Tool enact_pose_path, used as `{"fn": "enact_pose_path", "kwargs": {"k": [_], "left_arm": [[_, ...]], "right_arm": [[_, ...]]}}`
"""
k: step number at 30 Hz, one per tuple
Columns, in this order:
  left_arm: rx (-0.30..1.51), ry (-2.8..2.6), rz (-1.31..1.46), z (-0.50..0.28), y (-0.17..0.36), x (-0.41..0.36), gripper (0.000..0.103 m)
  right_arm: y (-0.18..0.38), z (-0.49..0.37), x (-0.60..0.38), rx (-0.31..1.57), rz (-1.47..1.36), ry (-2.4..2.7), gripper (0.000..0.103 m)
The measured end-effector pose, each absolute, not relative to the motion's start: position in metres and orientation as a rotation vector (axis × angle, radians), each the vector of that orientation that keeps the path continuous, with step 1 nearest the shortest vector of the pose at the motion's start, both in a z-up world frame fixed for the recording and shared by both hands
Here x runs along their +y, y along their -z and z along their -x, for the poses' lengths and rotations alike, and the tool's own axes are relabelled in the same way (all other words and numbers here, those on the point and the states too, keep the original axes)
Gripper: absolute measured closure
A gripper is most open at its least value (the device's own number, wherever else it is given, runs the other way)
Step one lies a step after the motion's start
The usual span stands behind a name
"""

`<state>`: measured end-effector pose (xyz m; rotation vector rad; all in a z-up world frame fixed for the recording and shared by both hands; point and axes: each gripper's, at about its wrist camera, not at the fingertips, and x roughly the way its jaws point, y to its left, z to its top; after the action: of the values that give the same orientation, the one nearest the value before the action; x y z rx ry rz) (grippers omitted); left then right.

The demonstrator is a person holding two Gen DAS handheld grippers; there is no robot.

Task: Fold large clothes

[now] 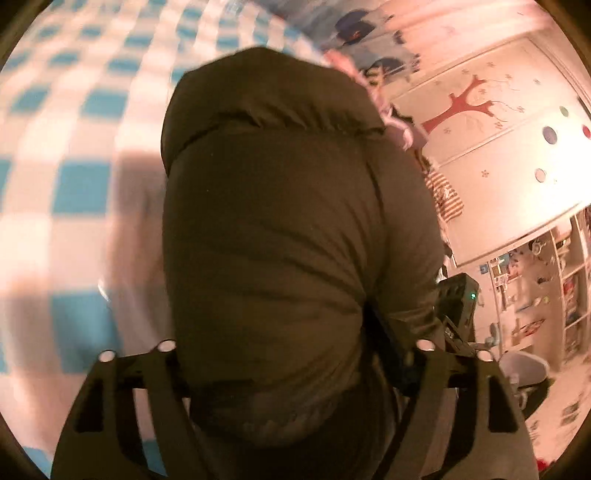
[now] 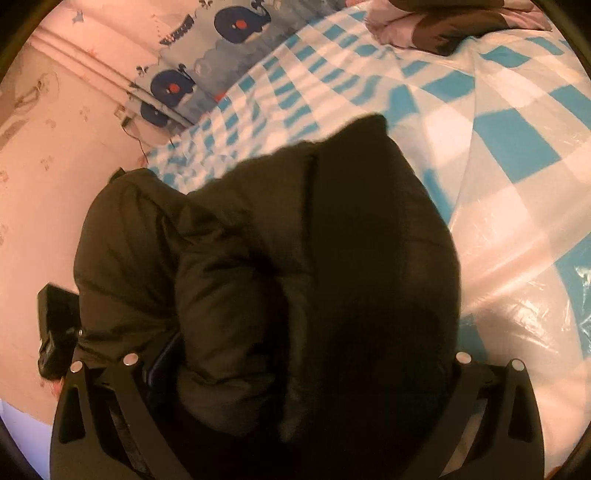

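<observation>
A dark padded jacket (image 1: 288,206) fills the middle of the left wrist view, bunched up over the blue-and-white checked bed (image 1: 74,177). My left gripper (image 1: 295,347) has the jacket's bulk squeezed between its two fingers. In the right wrist view the same jacket (image 2: 258,258) bulges between the fingers of my right gripper (image 2: 295,360), which is shut on it. The fingertips of both grippers are partly buried in the fabric. Each view shows the other gripper's black body at the jacket's edge: the right gripper body (image 1: 458,299) and the left gripper body (image 2: 55,325).
Clear plastic covers the checked sheet (image 2: 517,229). A pile of pink and brown clothes (image 2: 443,26) lies at the bed's far end. Whale-print fabric (image 2: 207,55) lines the wall side. A wardrobe with a red tree (image 1: 476,107) and shelves (image 1: 554,295) stand beyond the bed.
</observation>
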<state>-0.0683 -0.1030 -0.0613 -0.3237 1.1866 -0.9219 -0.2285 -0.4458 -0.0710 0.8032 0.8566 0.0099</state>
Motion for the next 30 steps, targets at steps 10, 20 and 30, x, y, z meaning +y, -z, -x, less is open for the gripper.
{"fn": "enact_pose_path", "kwargs": {"k": [10,20,30], "left_arm": [[1.095,0.723,0.298,0.027,0.044,-0.016,0.037],[1.147,0.73,0.45,0.014,0.092,0.016,0.03],[1.069,0.589,0.38,-0.023,0.051,0.087,0.03]], "right_arm": [[0.04,0.161,-0.342,0.831,-0.478,0.275,0.005],[-0.026,0.186,-0.304,0.643,-0.184,0.255,0.005],[0.059,0.057,-0.234,0.898,-0.517,-0.129,0.005]]}}
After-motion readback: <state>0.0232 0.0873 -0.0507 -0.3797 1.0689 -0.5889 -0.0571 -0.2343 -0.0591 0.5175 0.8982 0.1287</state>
